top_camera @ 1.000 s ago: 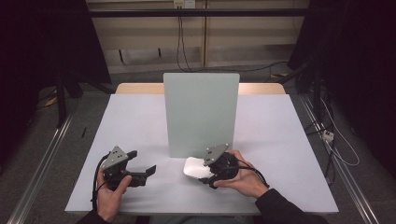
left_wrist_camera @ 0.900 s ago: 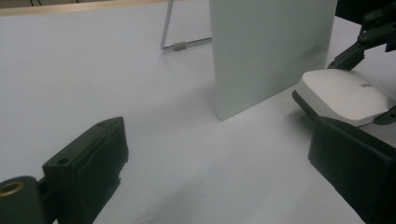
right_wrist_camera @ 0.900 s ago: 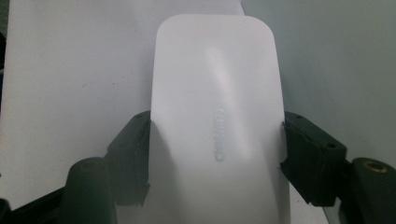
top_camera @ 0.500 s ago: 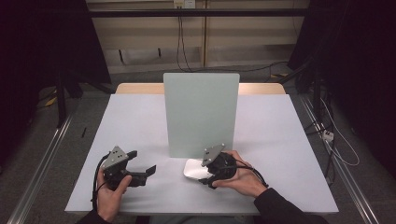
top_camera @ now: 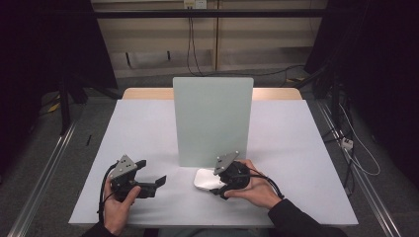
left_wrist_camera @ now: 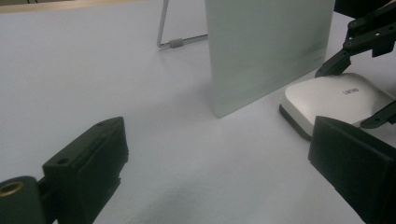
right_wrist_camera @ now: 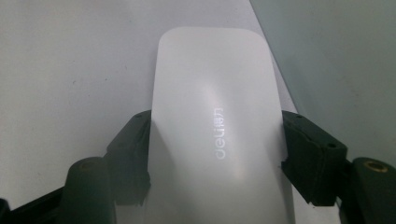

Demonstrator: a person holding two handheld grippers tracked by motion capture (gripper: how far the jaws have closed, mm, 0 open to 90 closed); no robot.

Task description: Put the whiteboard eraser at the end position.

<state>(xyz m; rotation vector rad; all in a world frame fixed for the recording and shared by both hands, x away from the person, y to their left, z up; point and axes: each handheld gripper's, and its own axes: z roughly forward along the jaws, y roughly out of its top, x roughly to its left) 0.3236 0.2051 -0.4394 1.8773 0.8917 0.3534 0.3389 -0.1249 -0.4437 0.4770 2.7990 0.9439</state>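
A white, rounded mouse (top_camera: 203, 178) with grey lettering lies on the table just in front of the upright panel. My right gripper (top_camera: 216, 183) reaches it from the right, and its two black jaws press against the mouse's long sides (right_wrist_camera: 215, 154). The mouse (right_wrist_camera: 212, 93) stretches away between the pads, flat on the table. My left gripper (top_camera: 154, 172) rests to the left, held in a hand, its jaws wide open with nothing between them (left_wrist_camera: 219, 177). From there the mouse (left_wrist_camera: 334, 100) lies ahead to the right, with the right gripper's fingers (left_wrist_camera: 336, 65) around it.
A pale grey-green panel (top_camera: 212, 121) stands upright mid-table on a wire stand (left_wrist_camera: 175, 43), close behind the mouse. The white table top (top_camera: 143, 128) spreads bare to the left and right of it. Cables run on the floor at the right.
The right gripper has shifted a little over the mouse. The left gripper has stayed in place.
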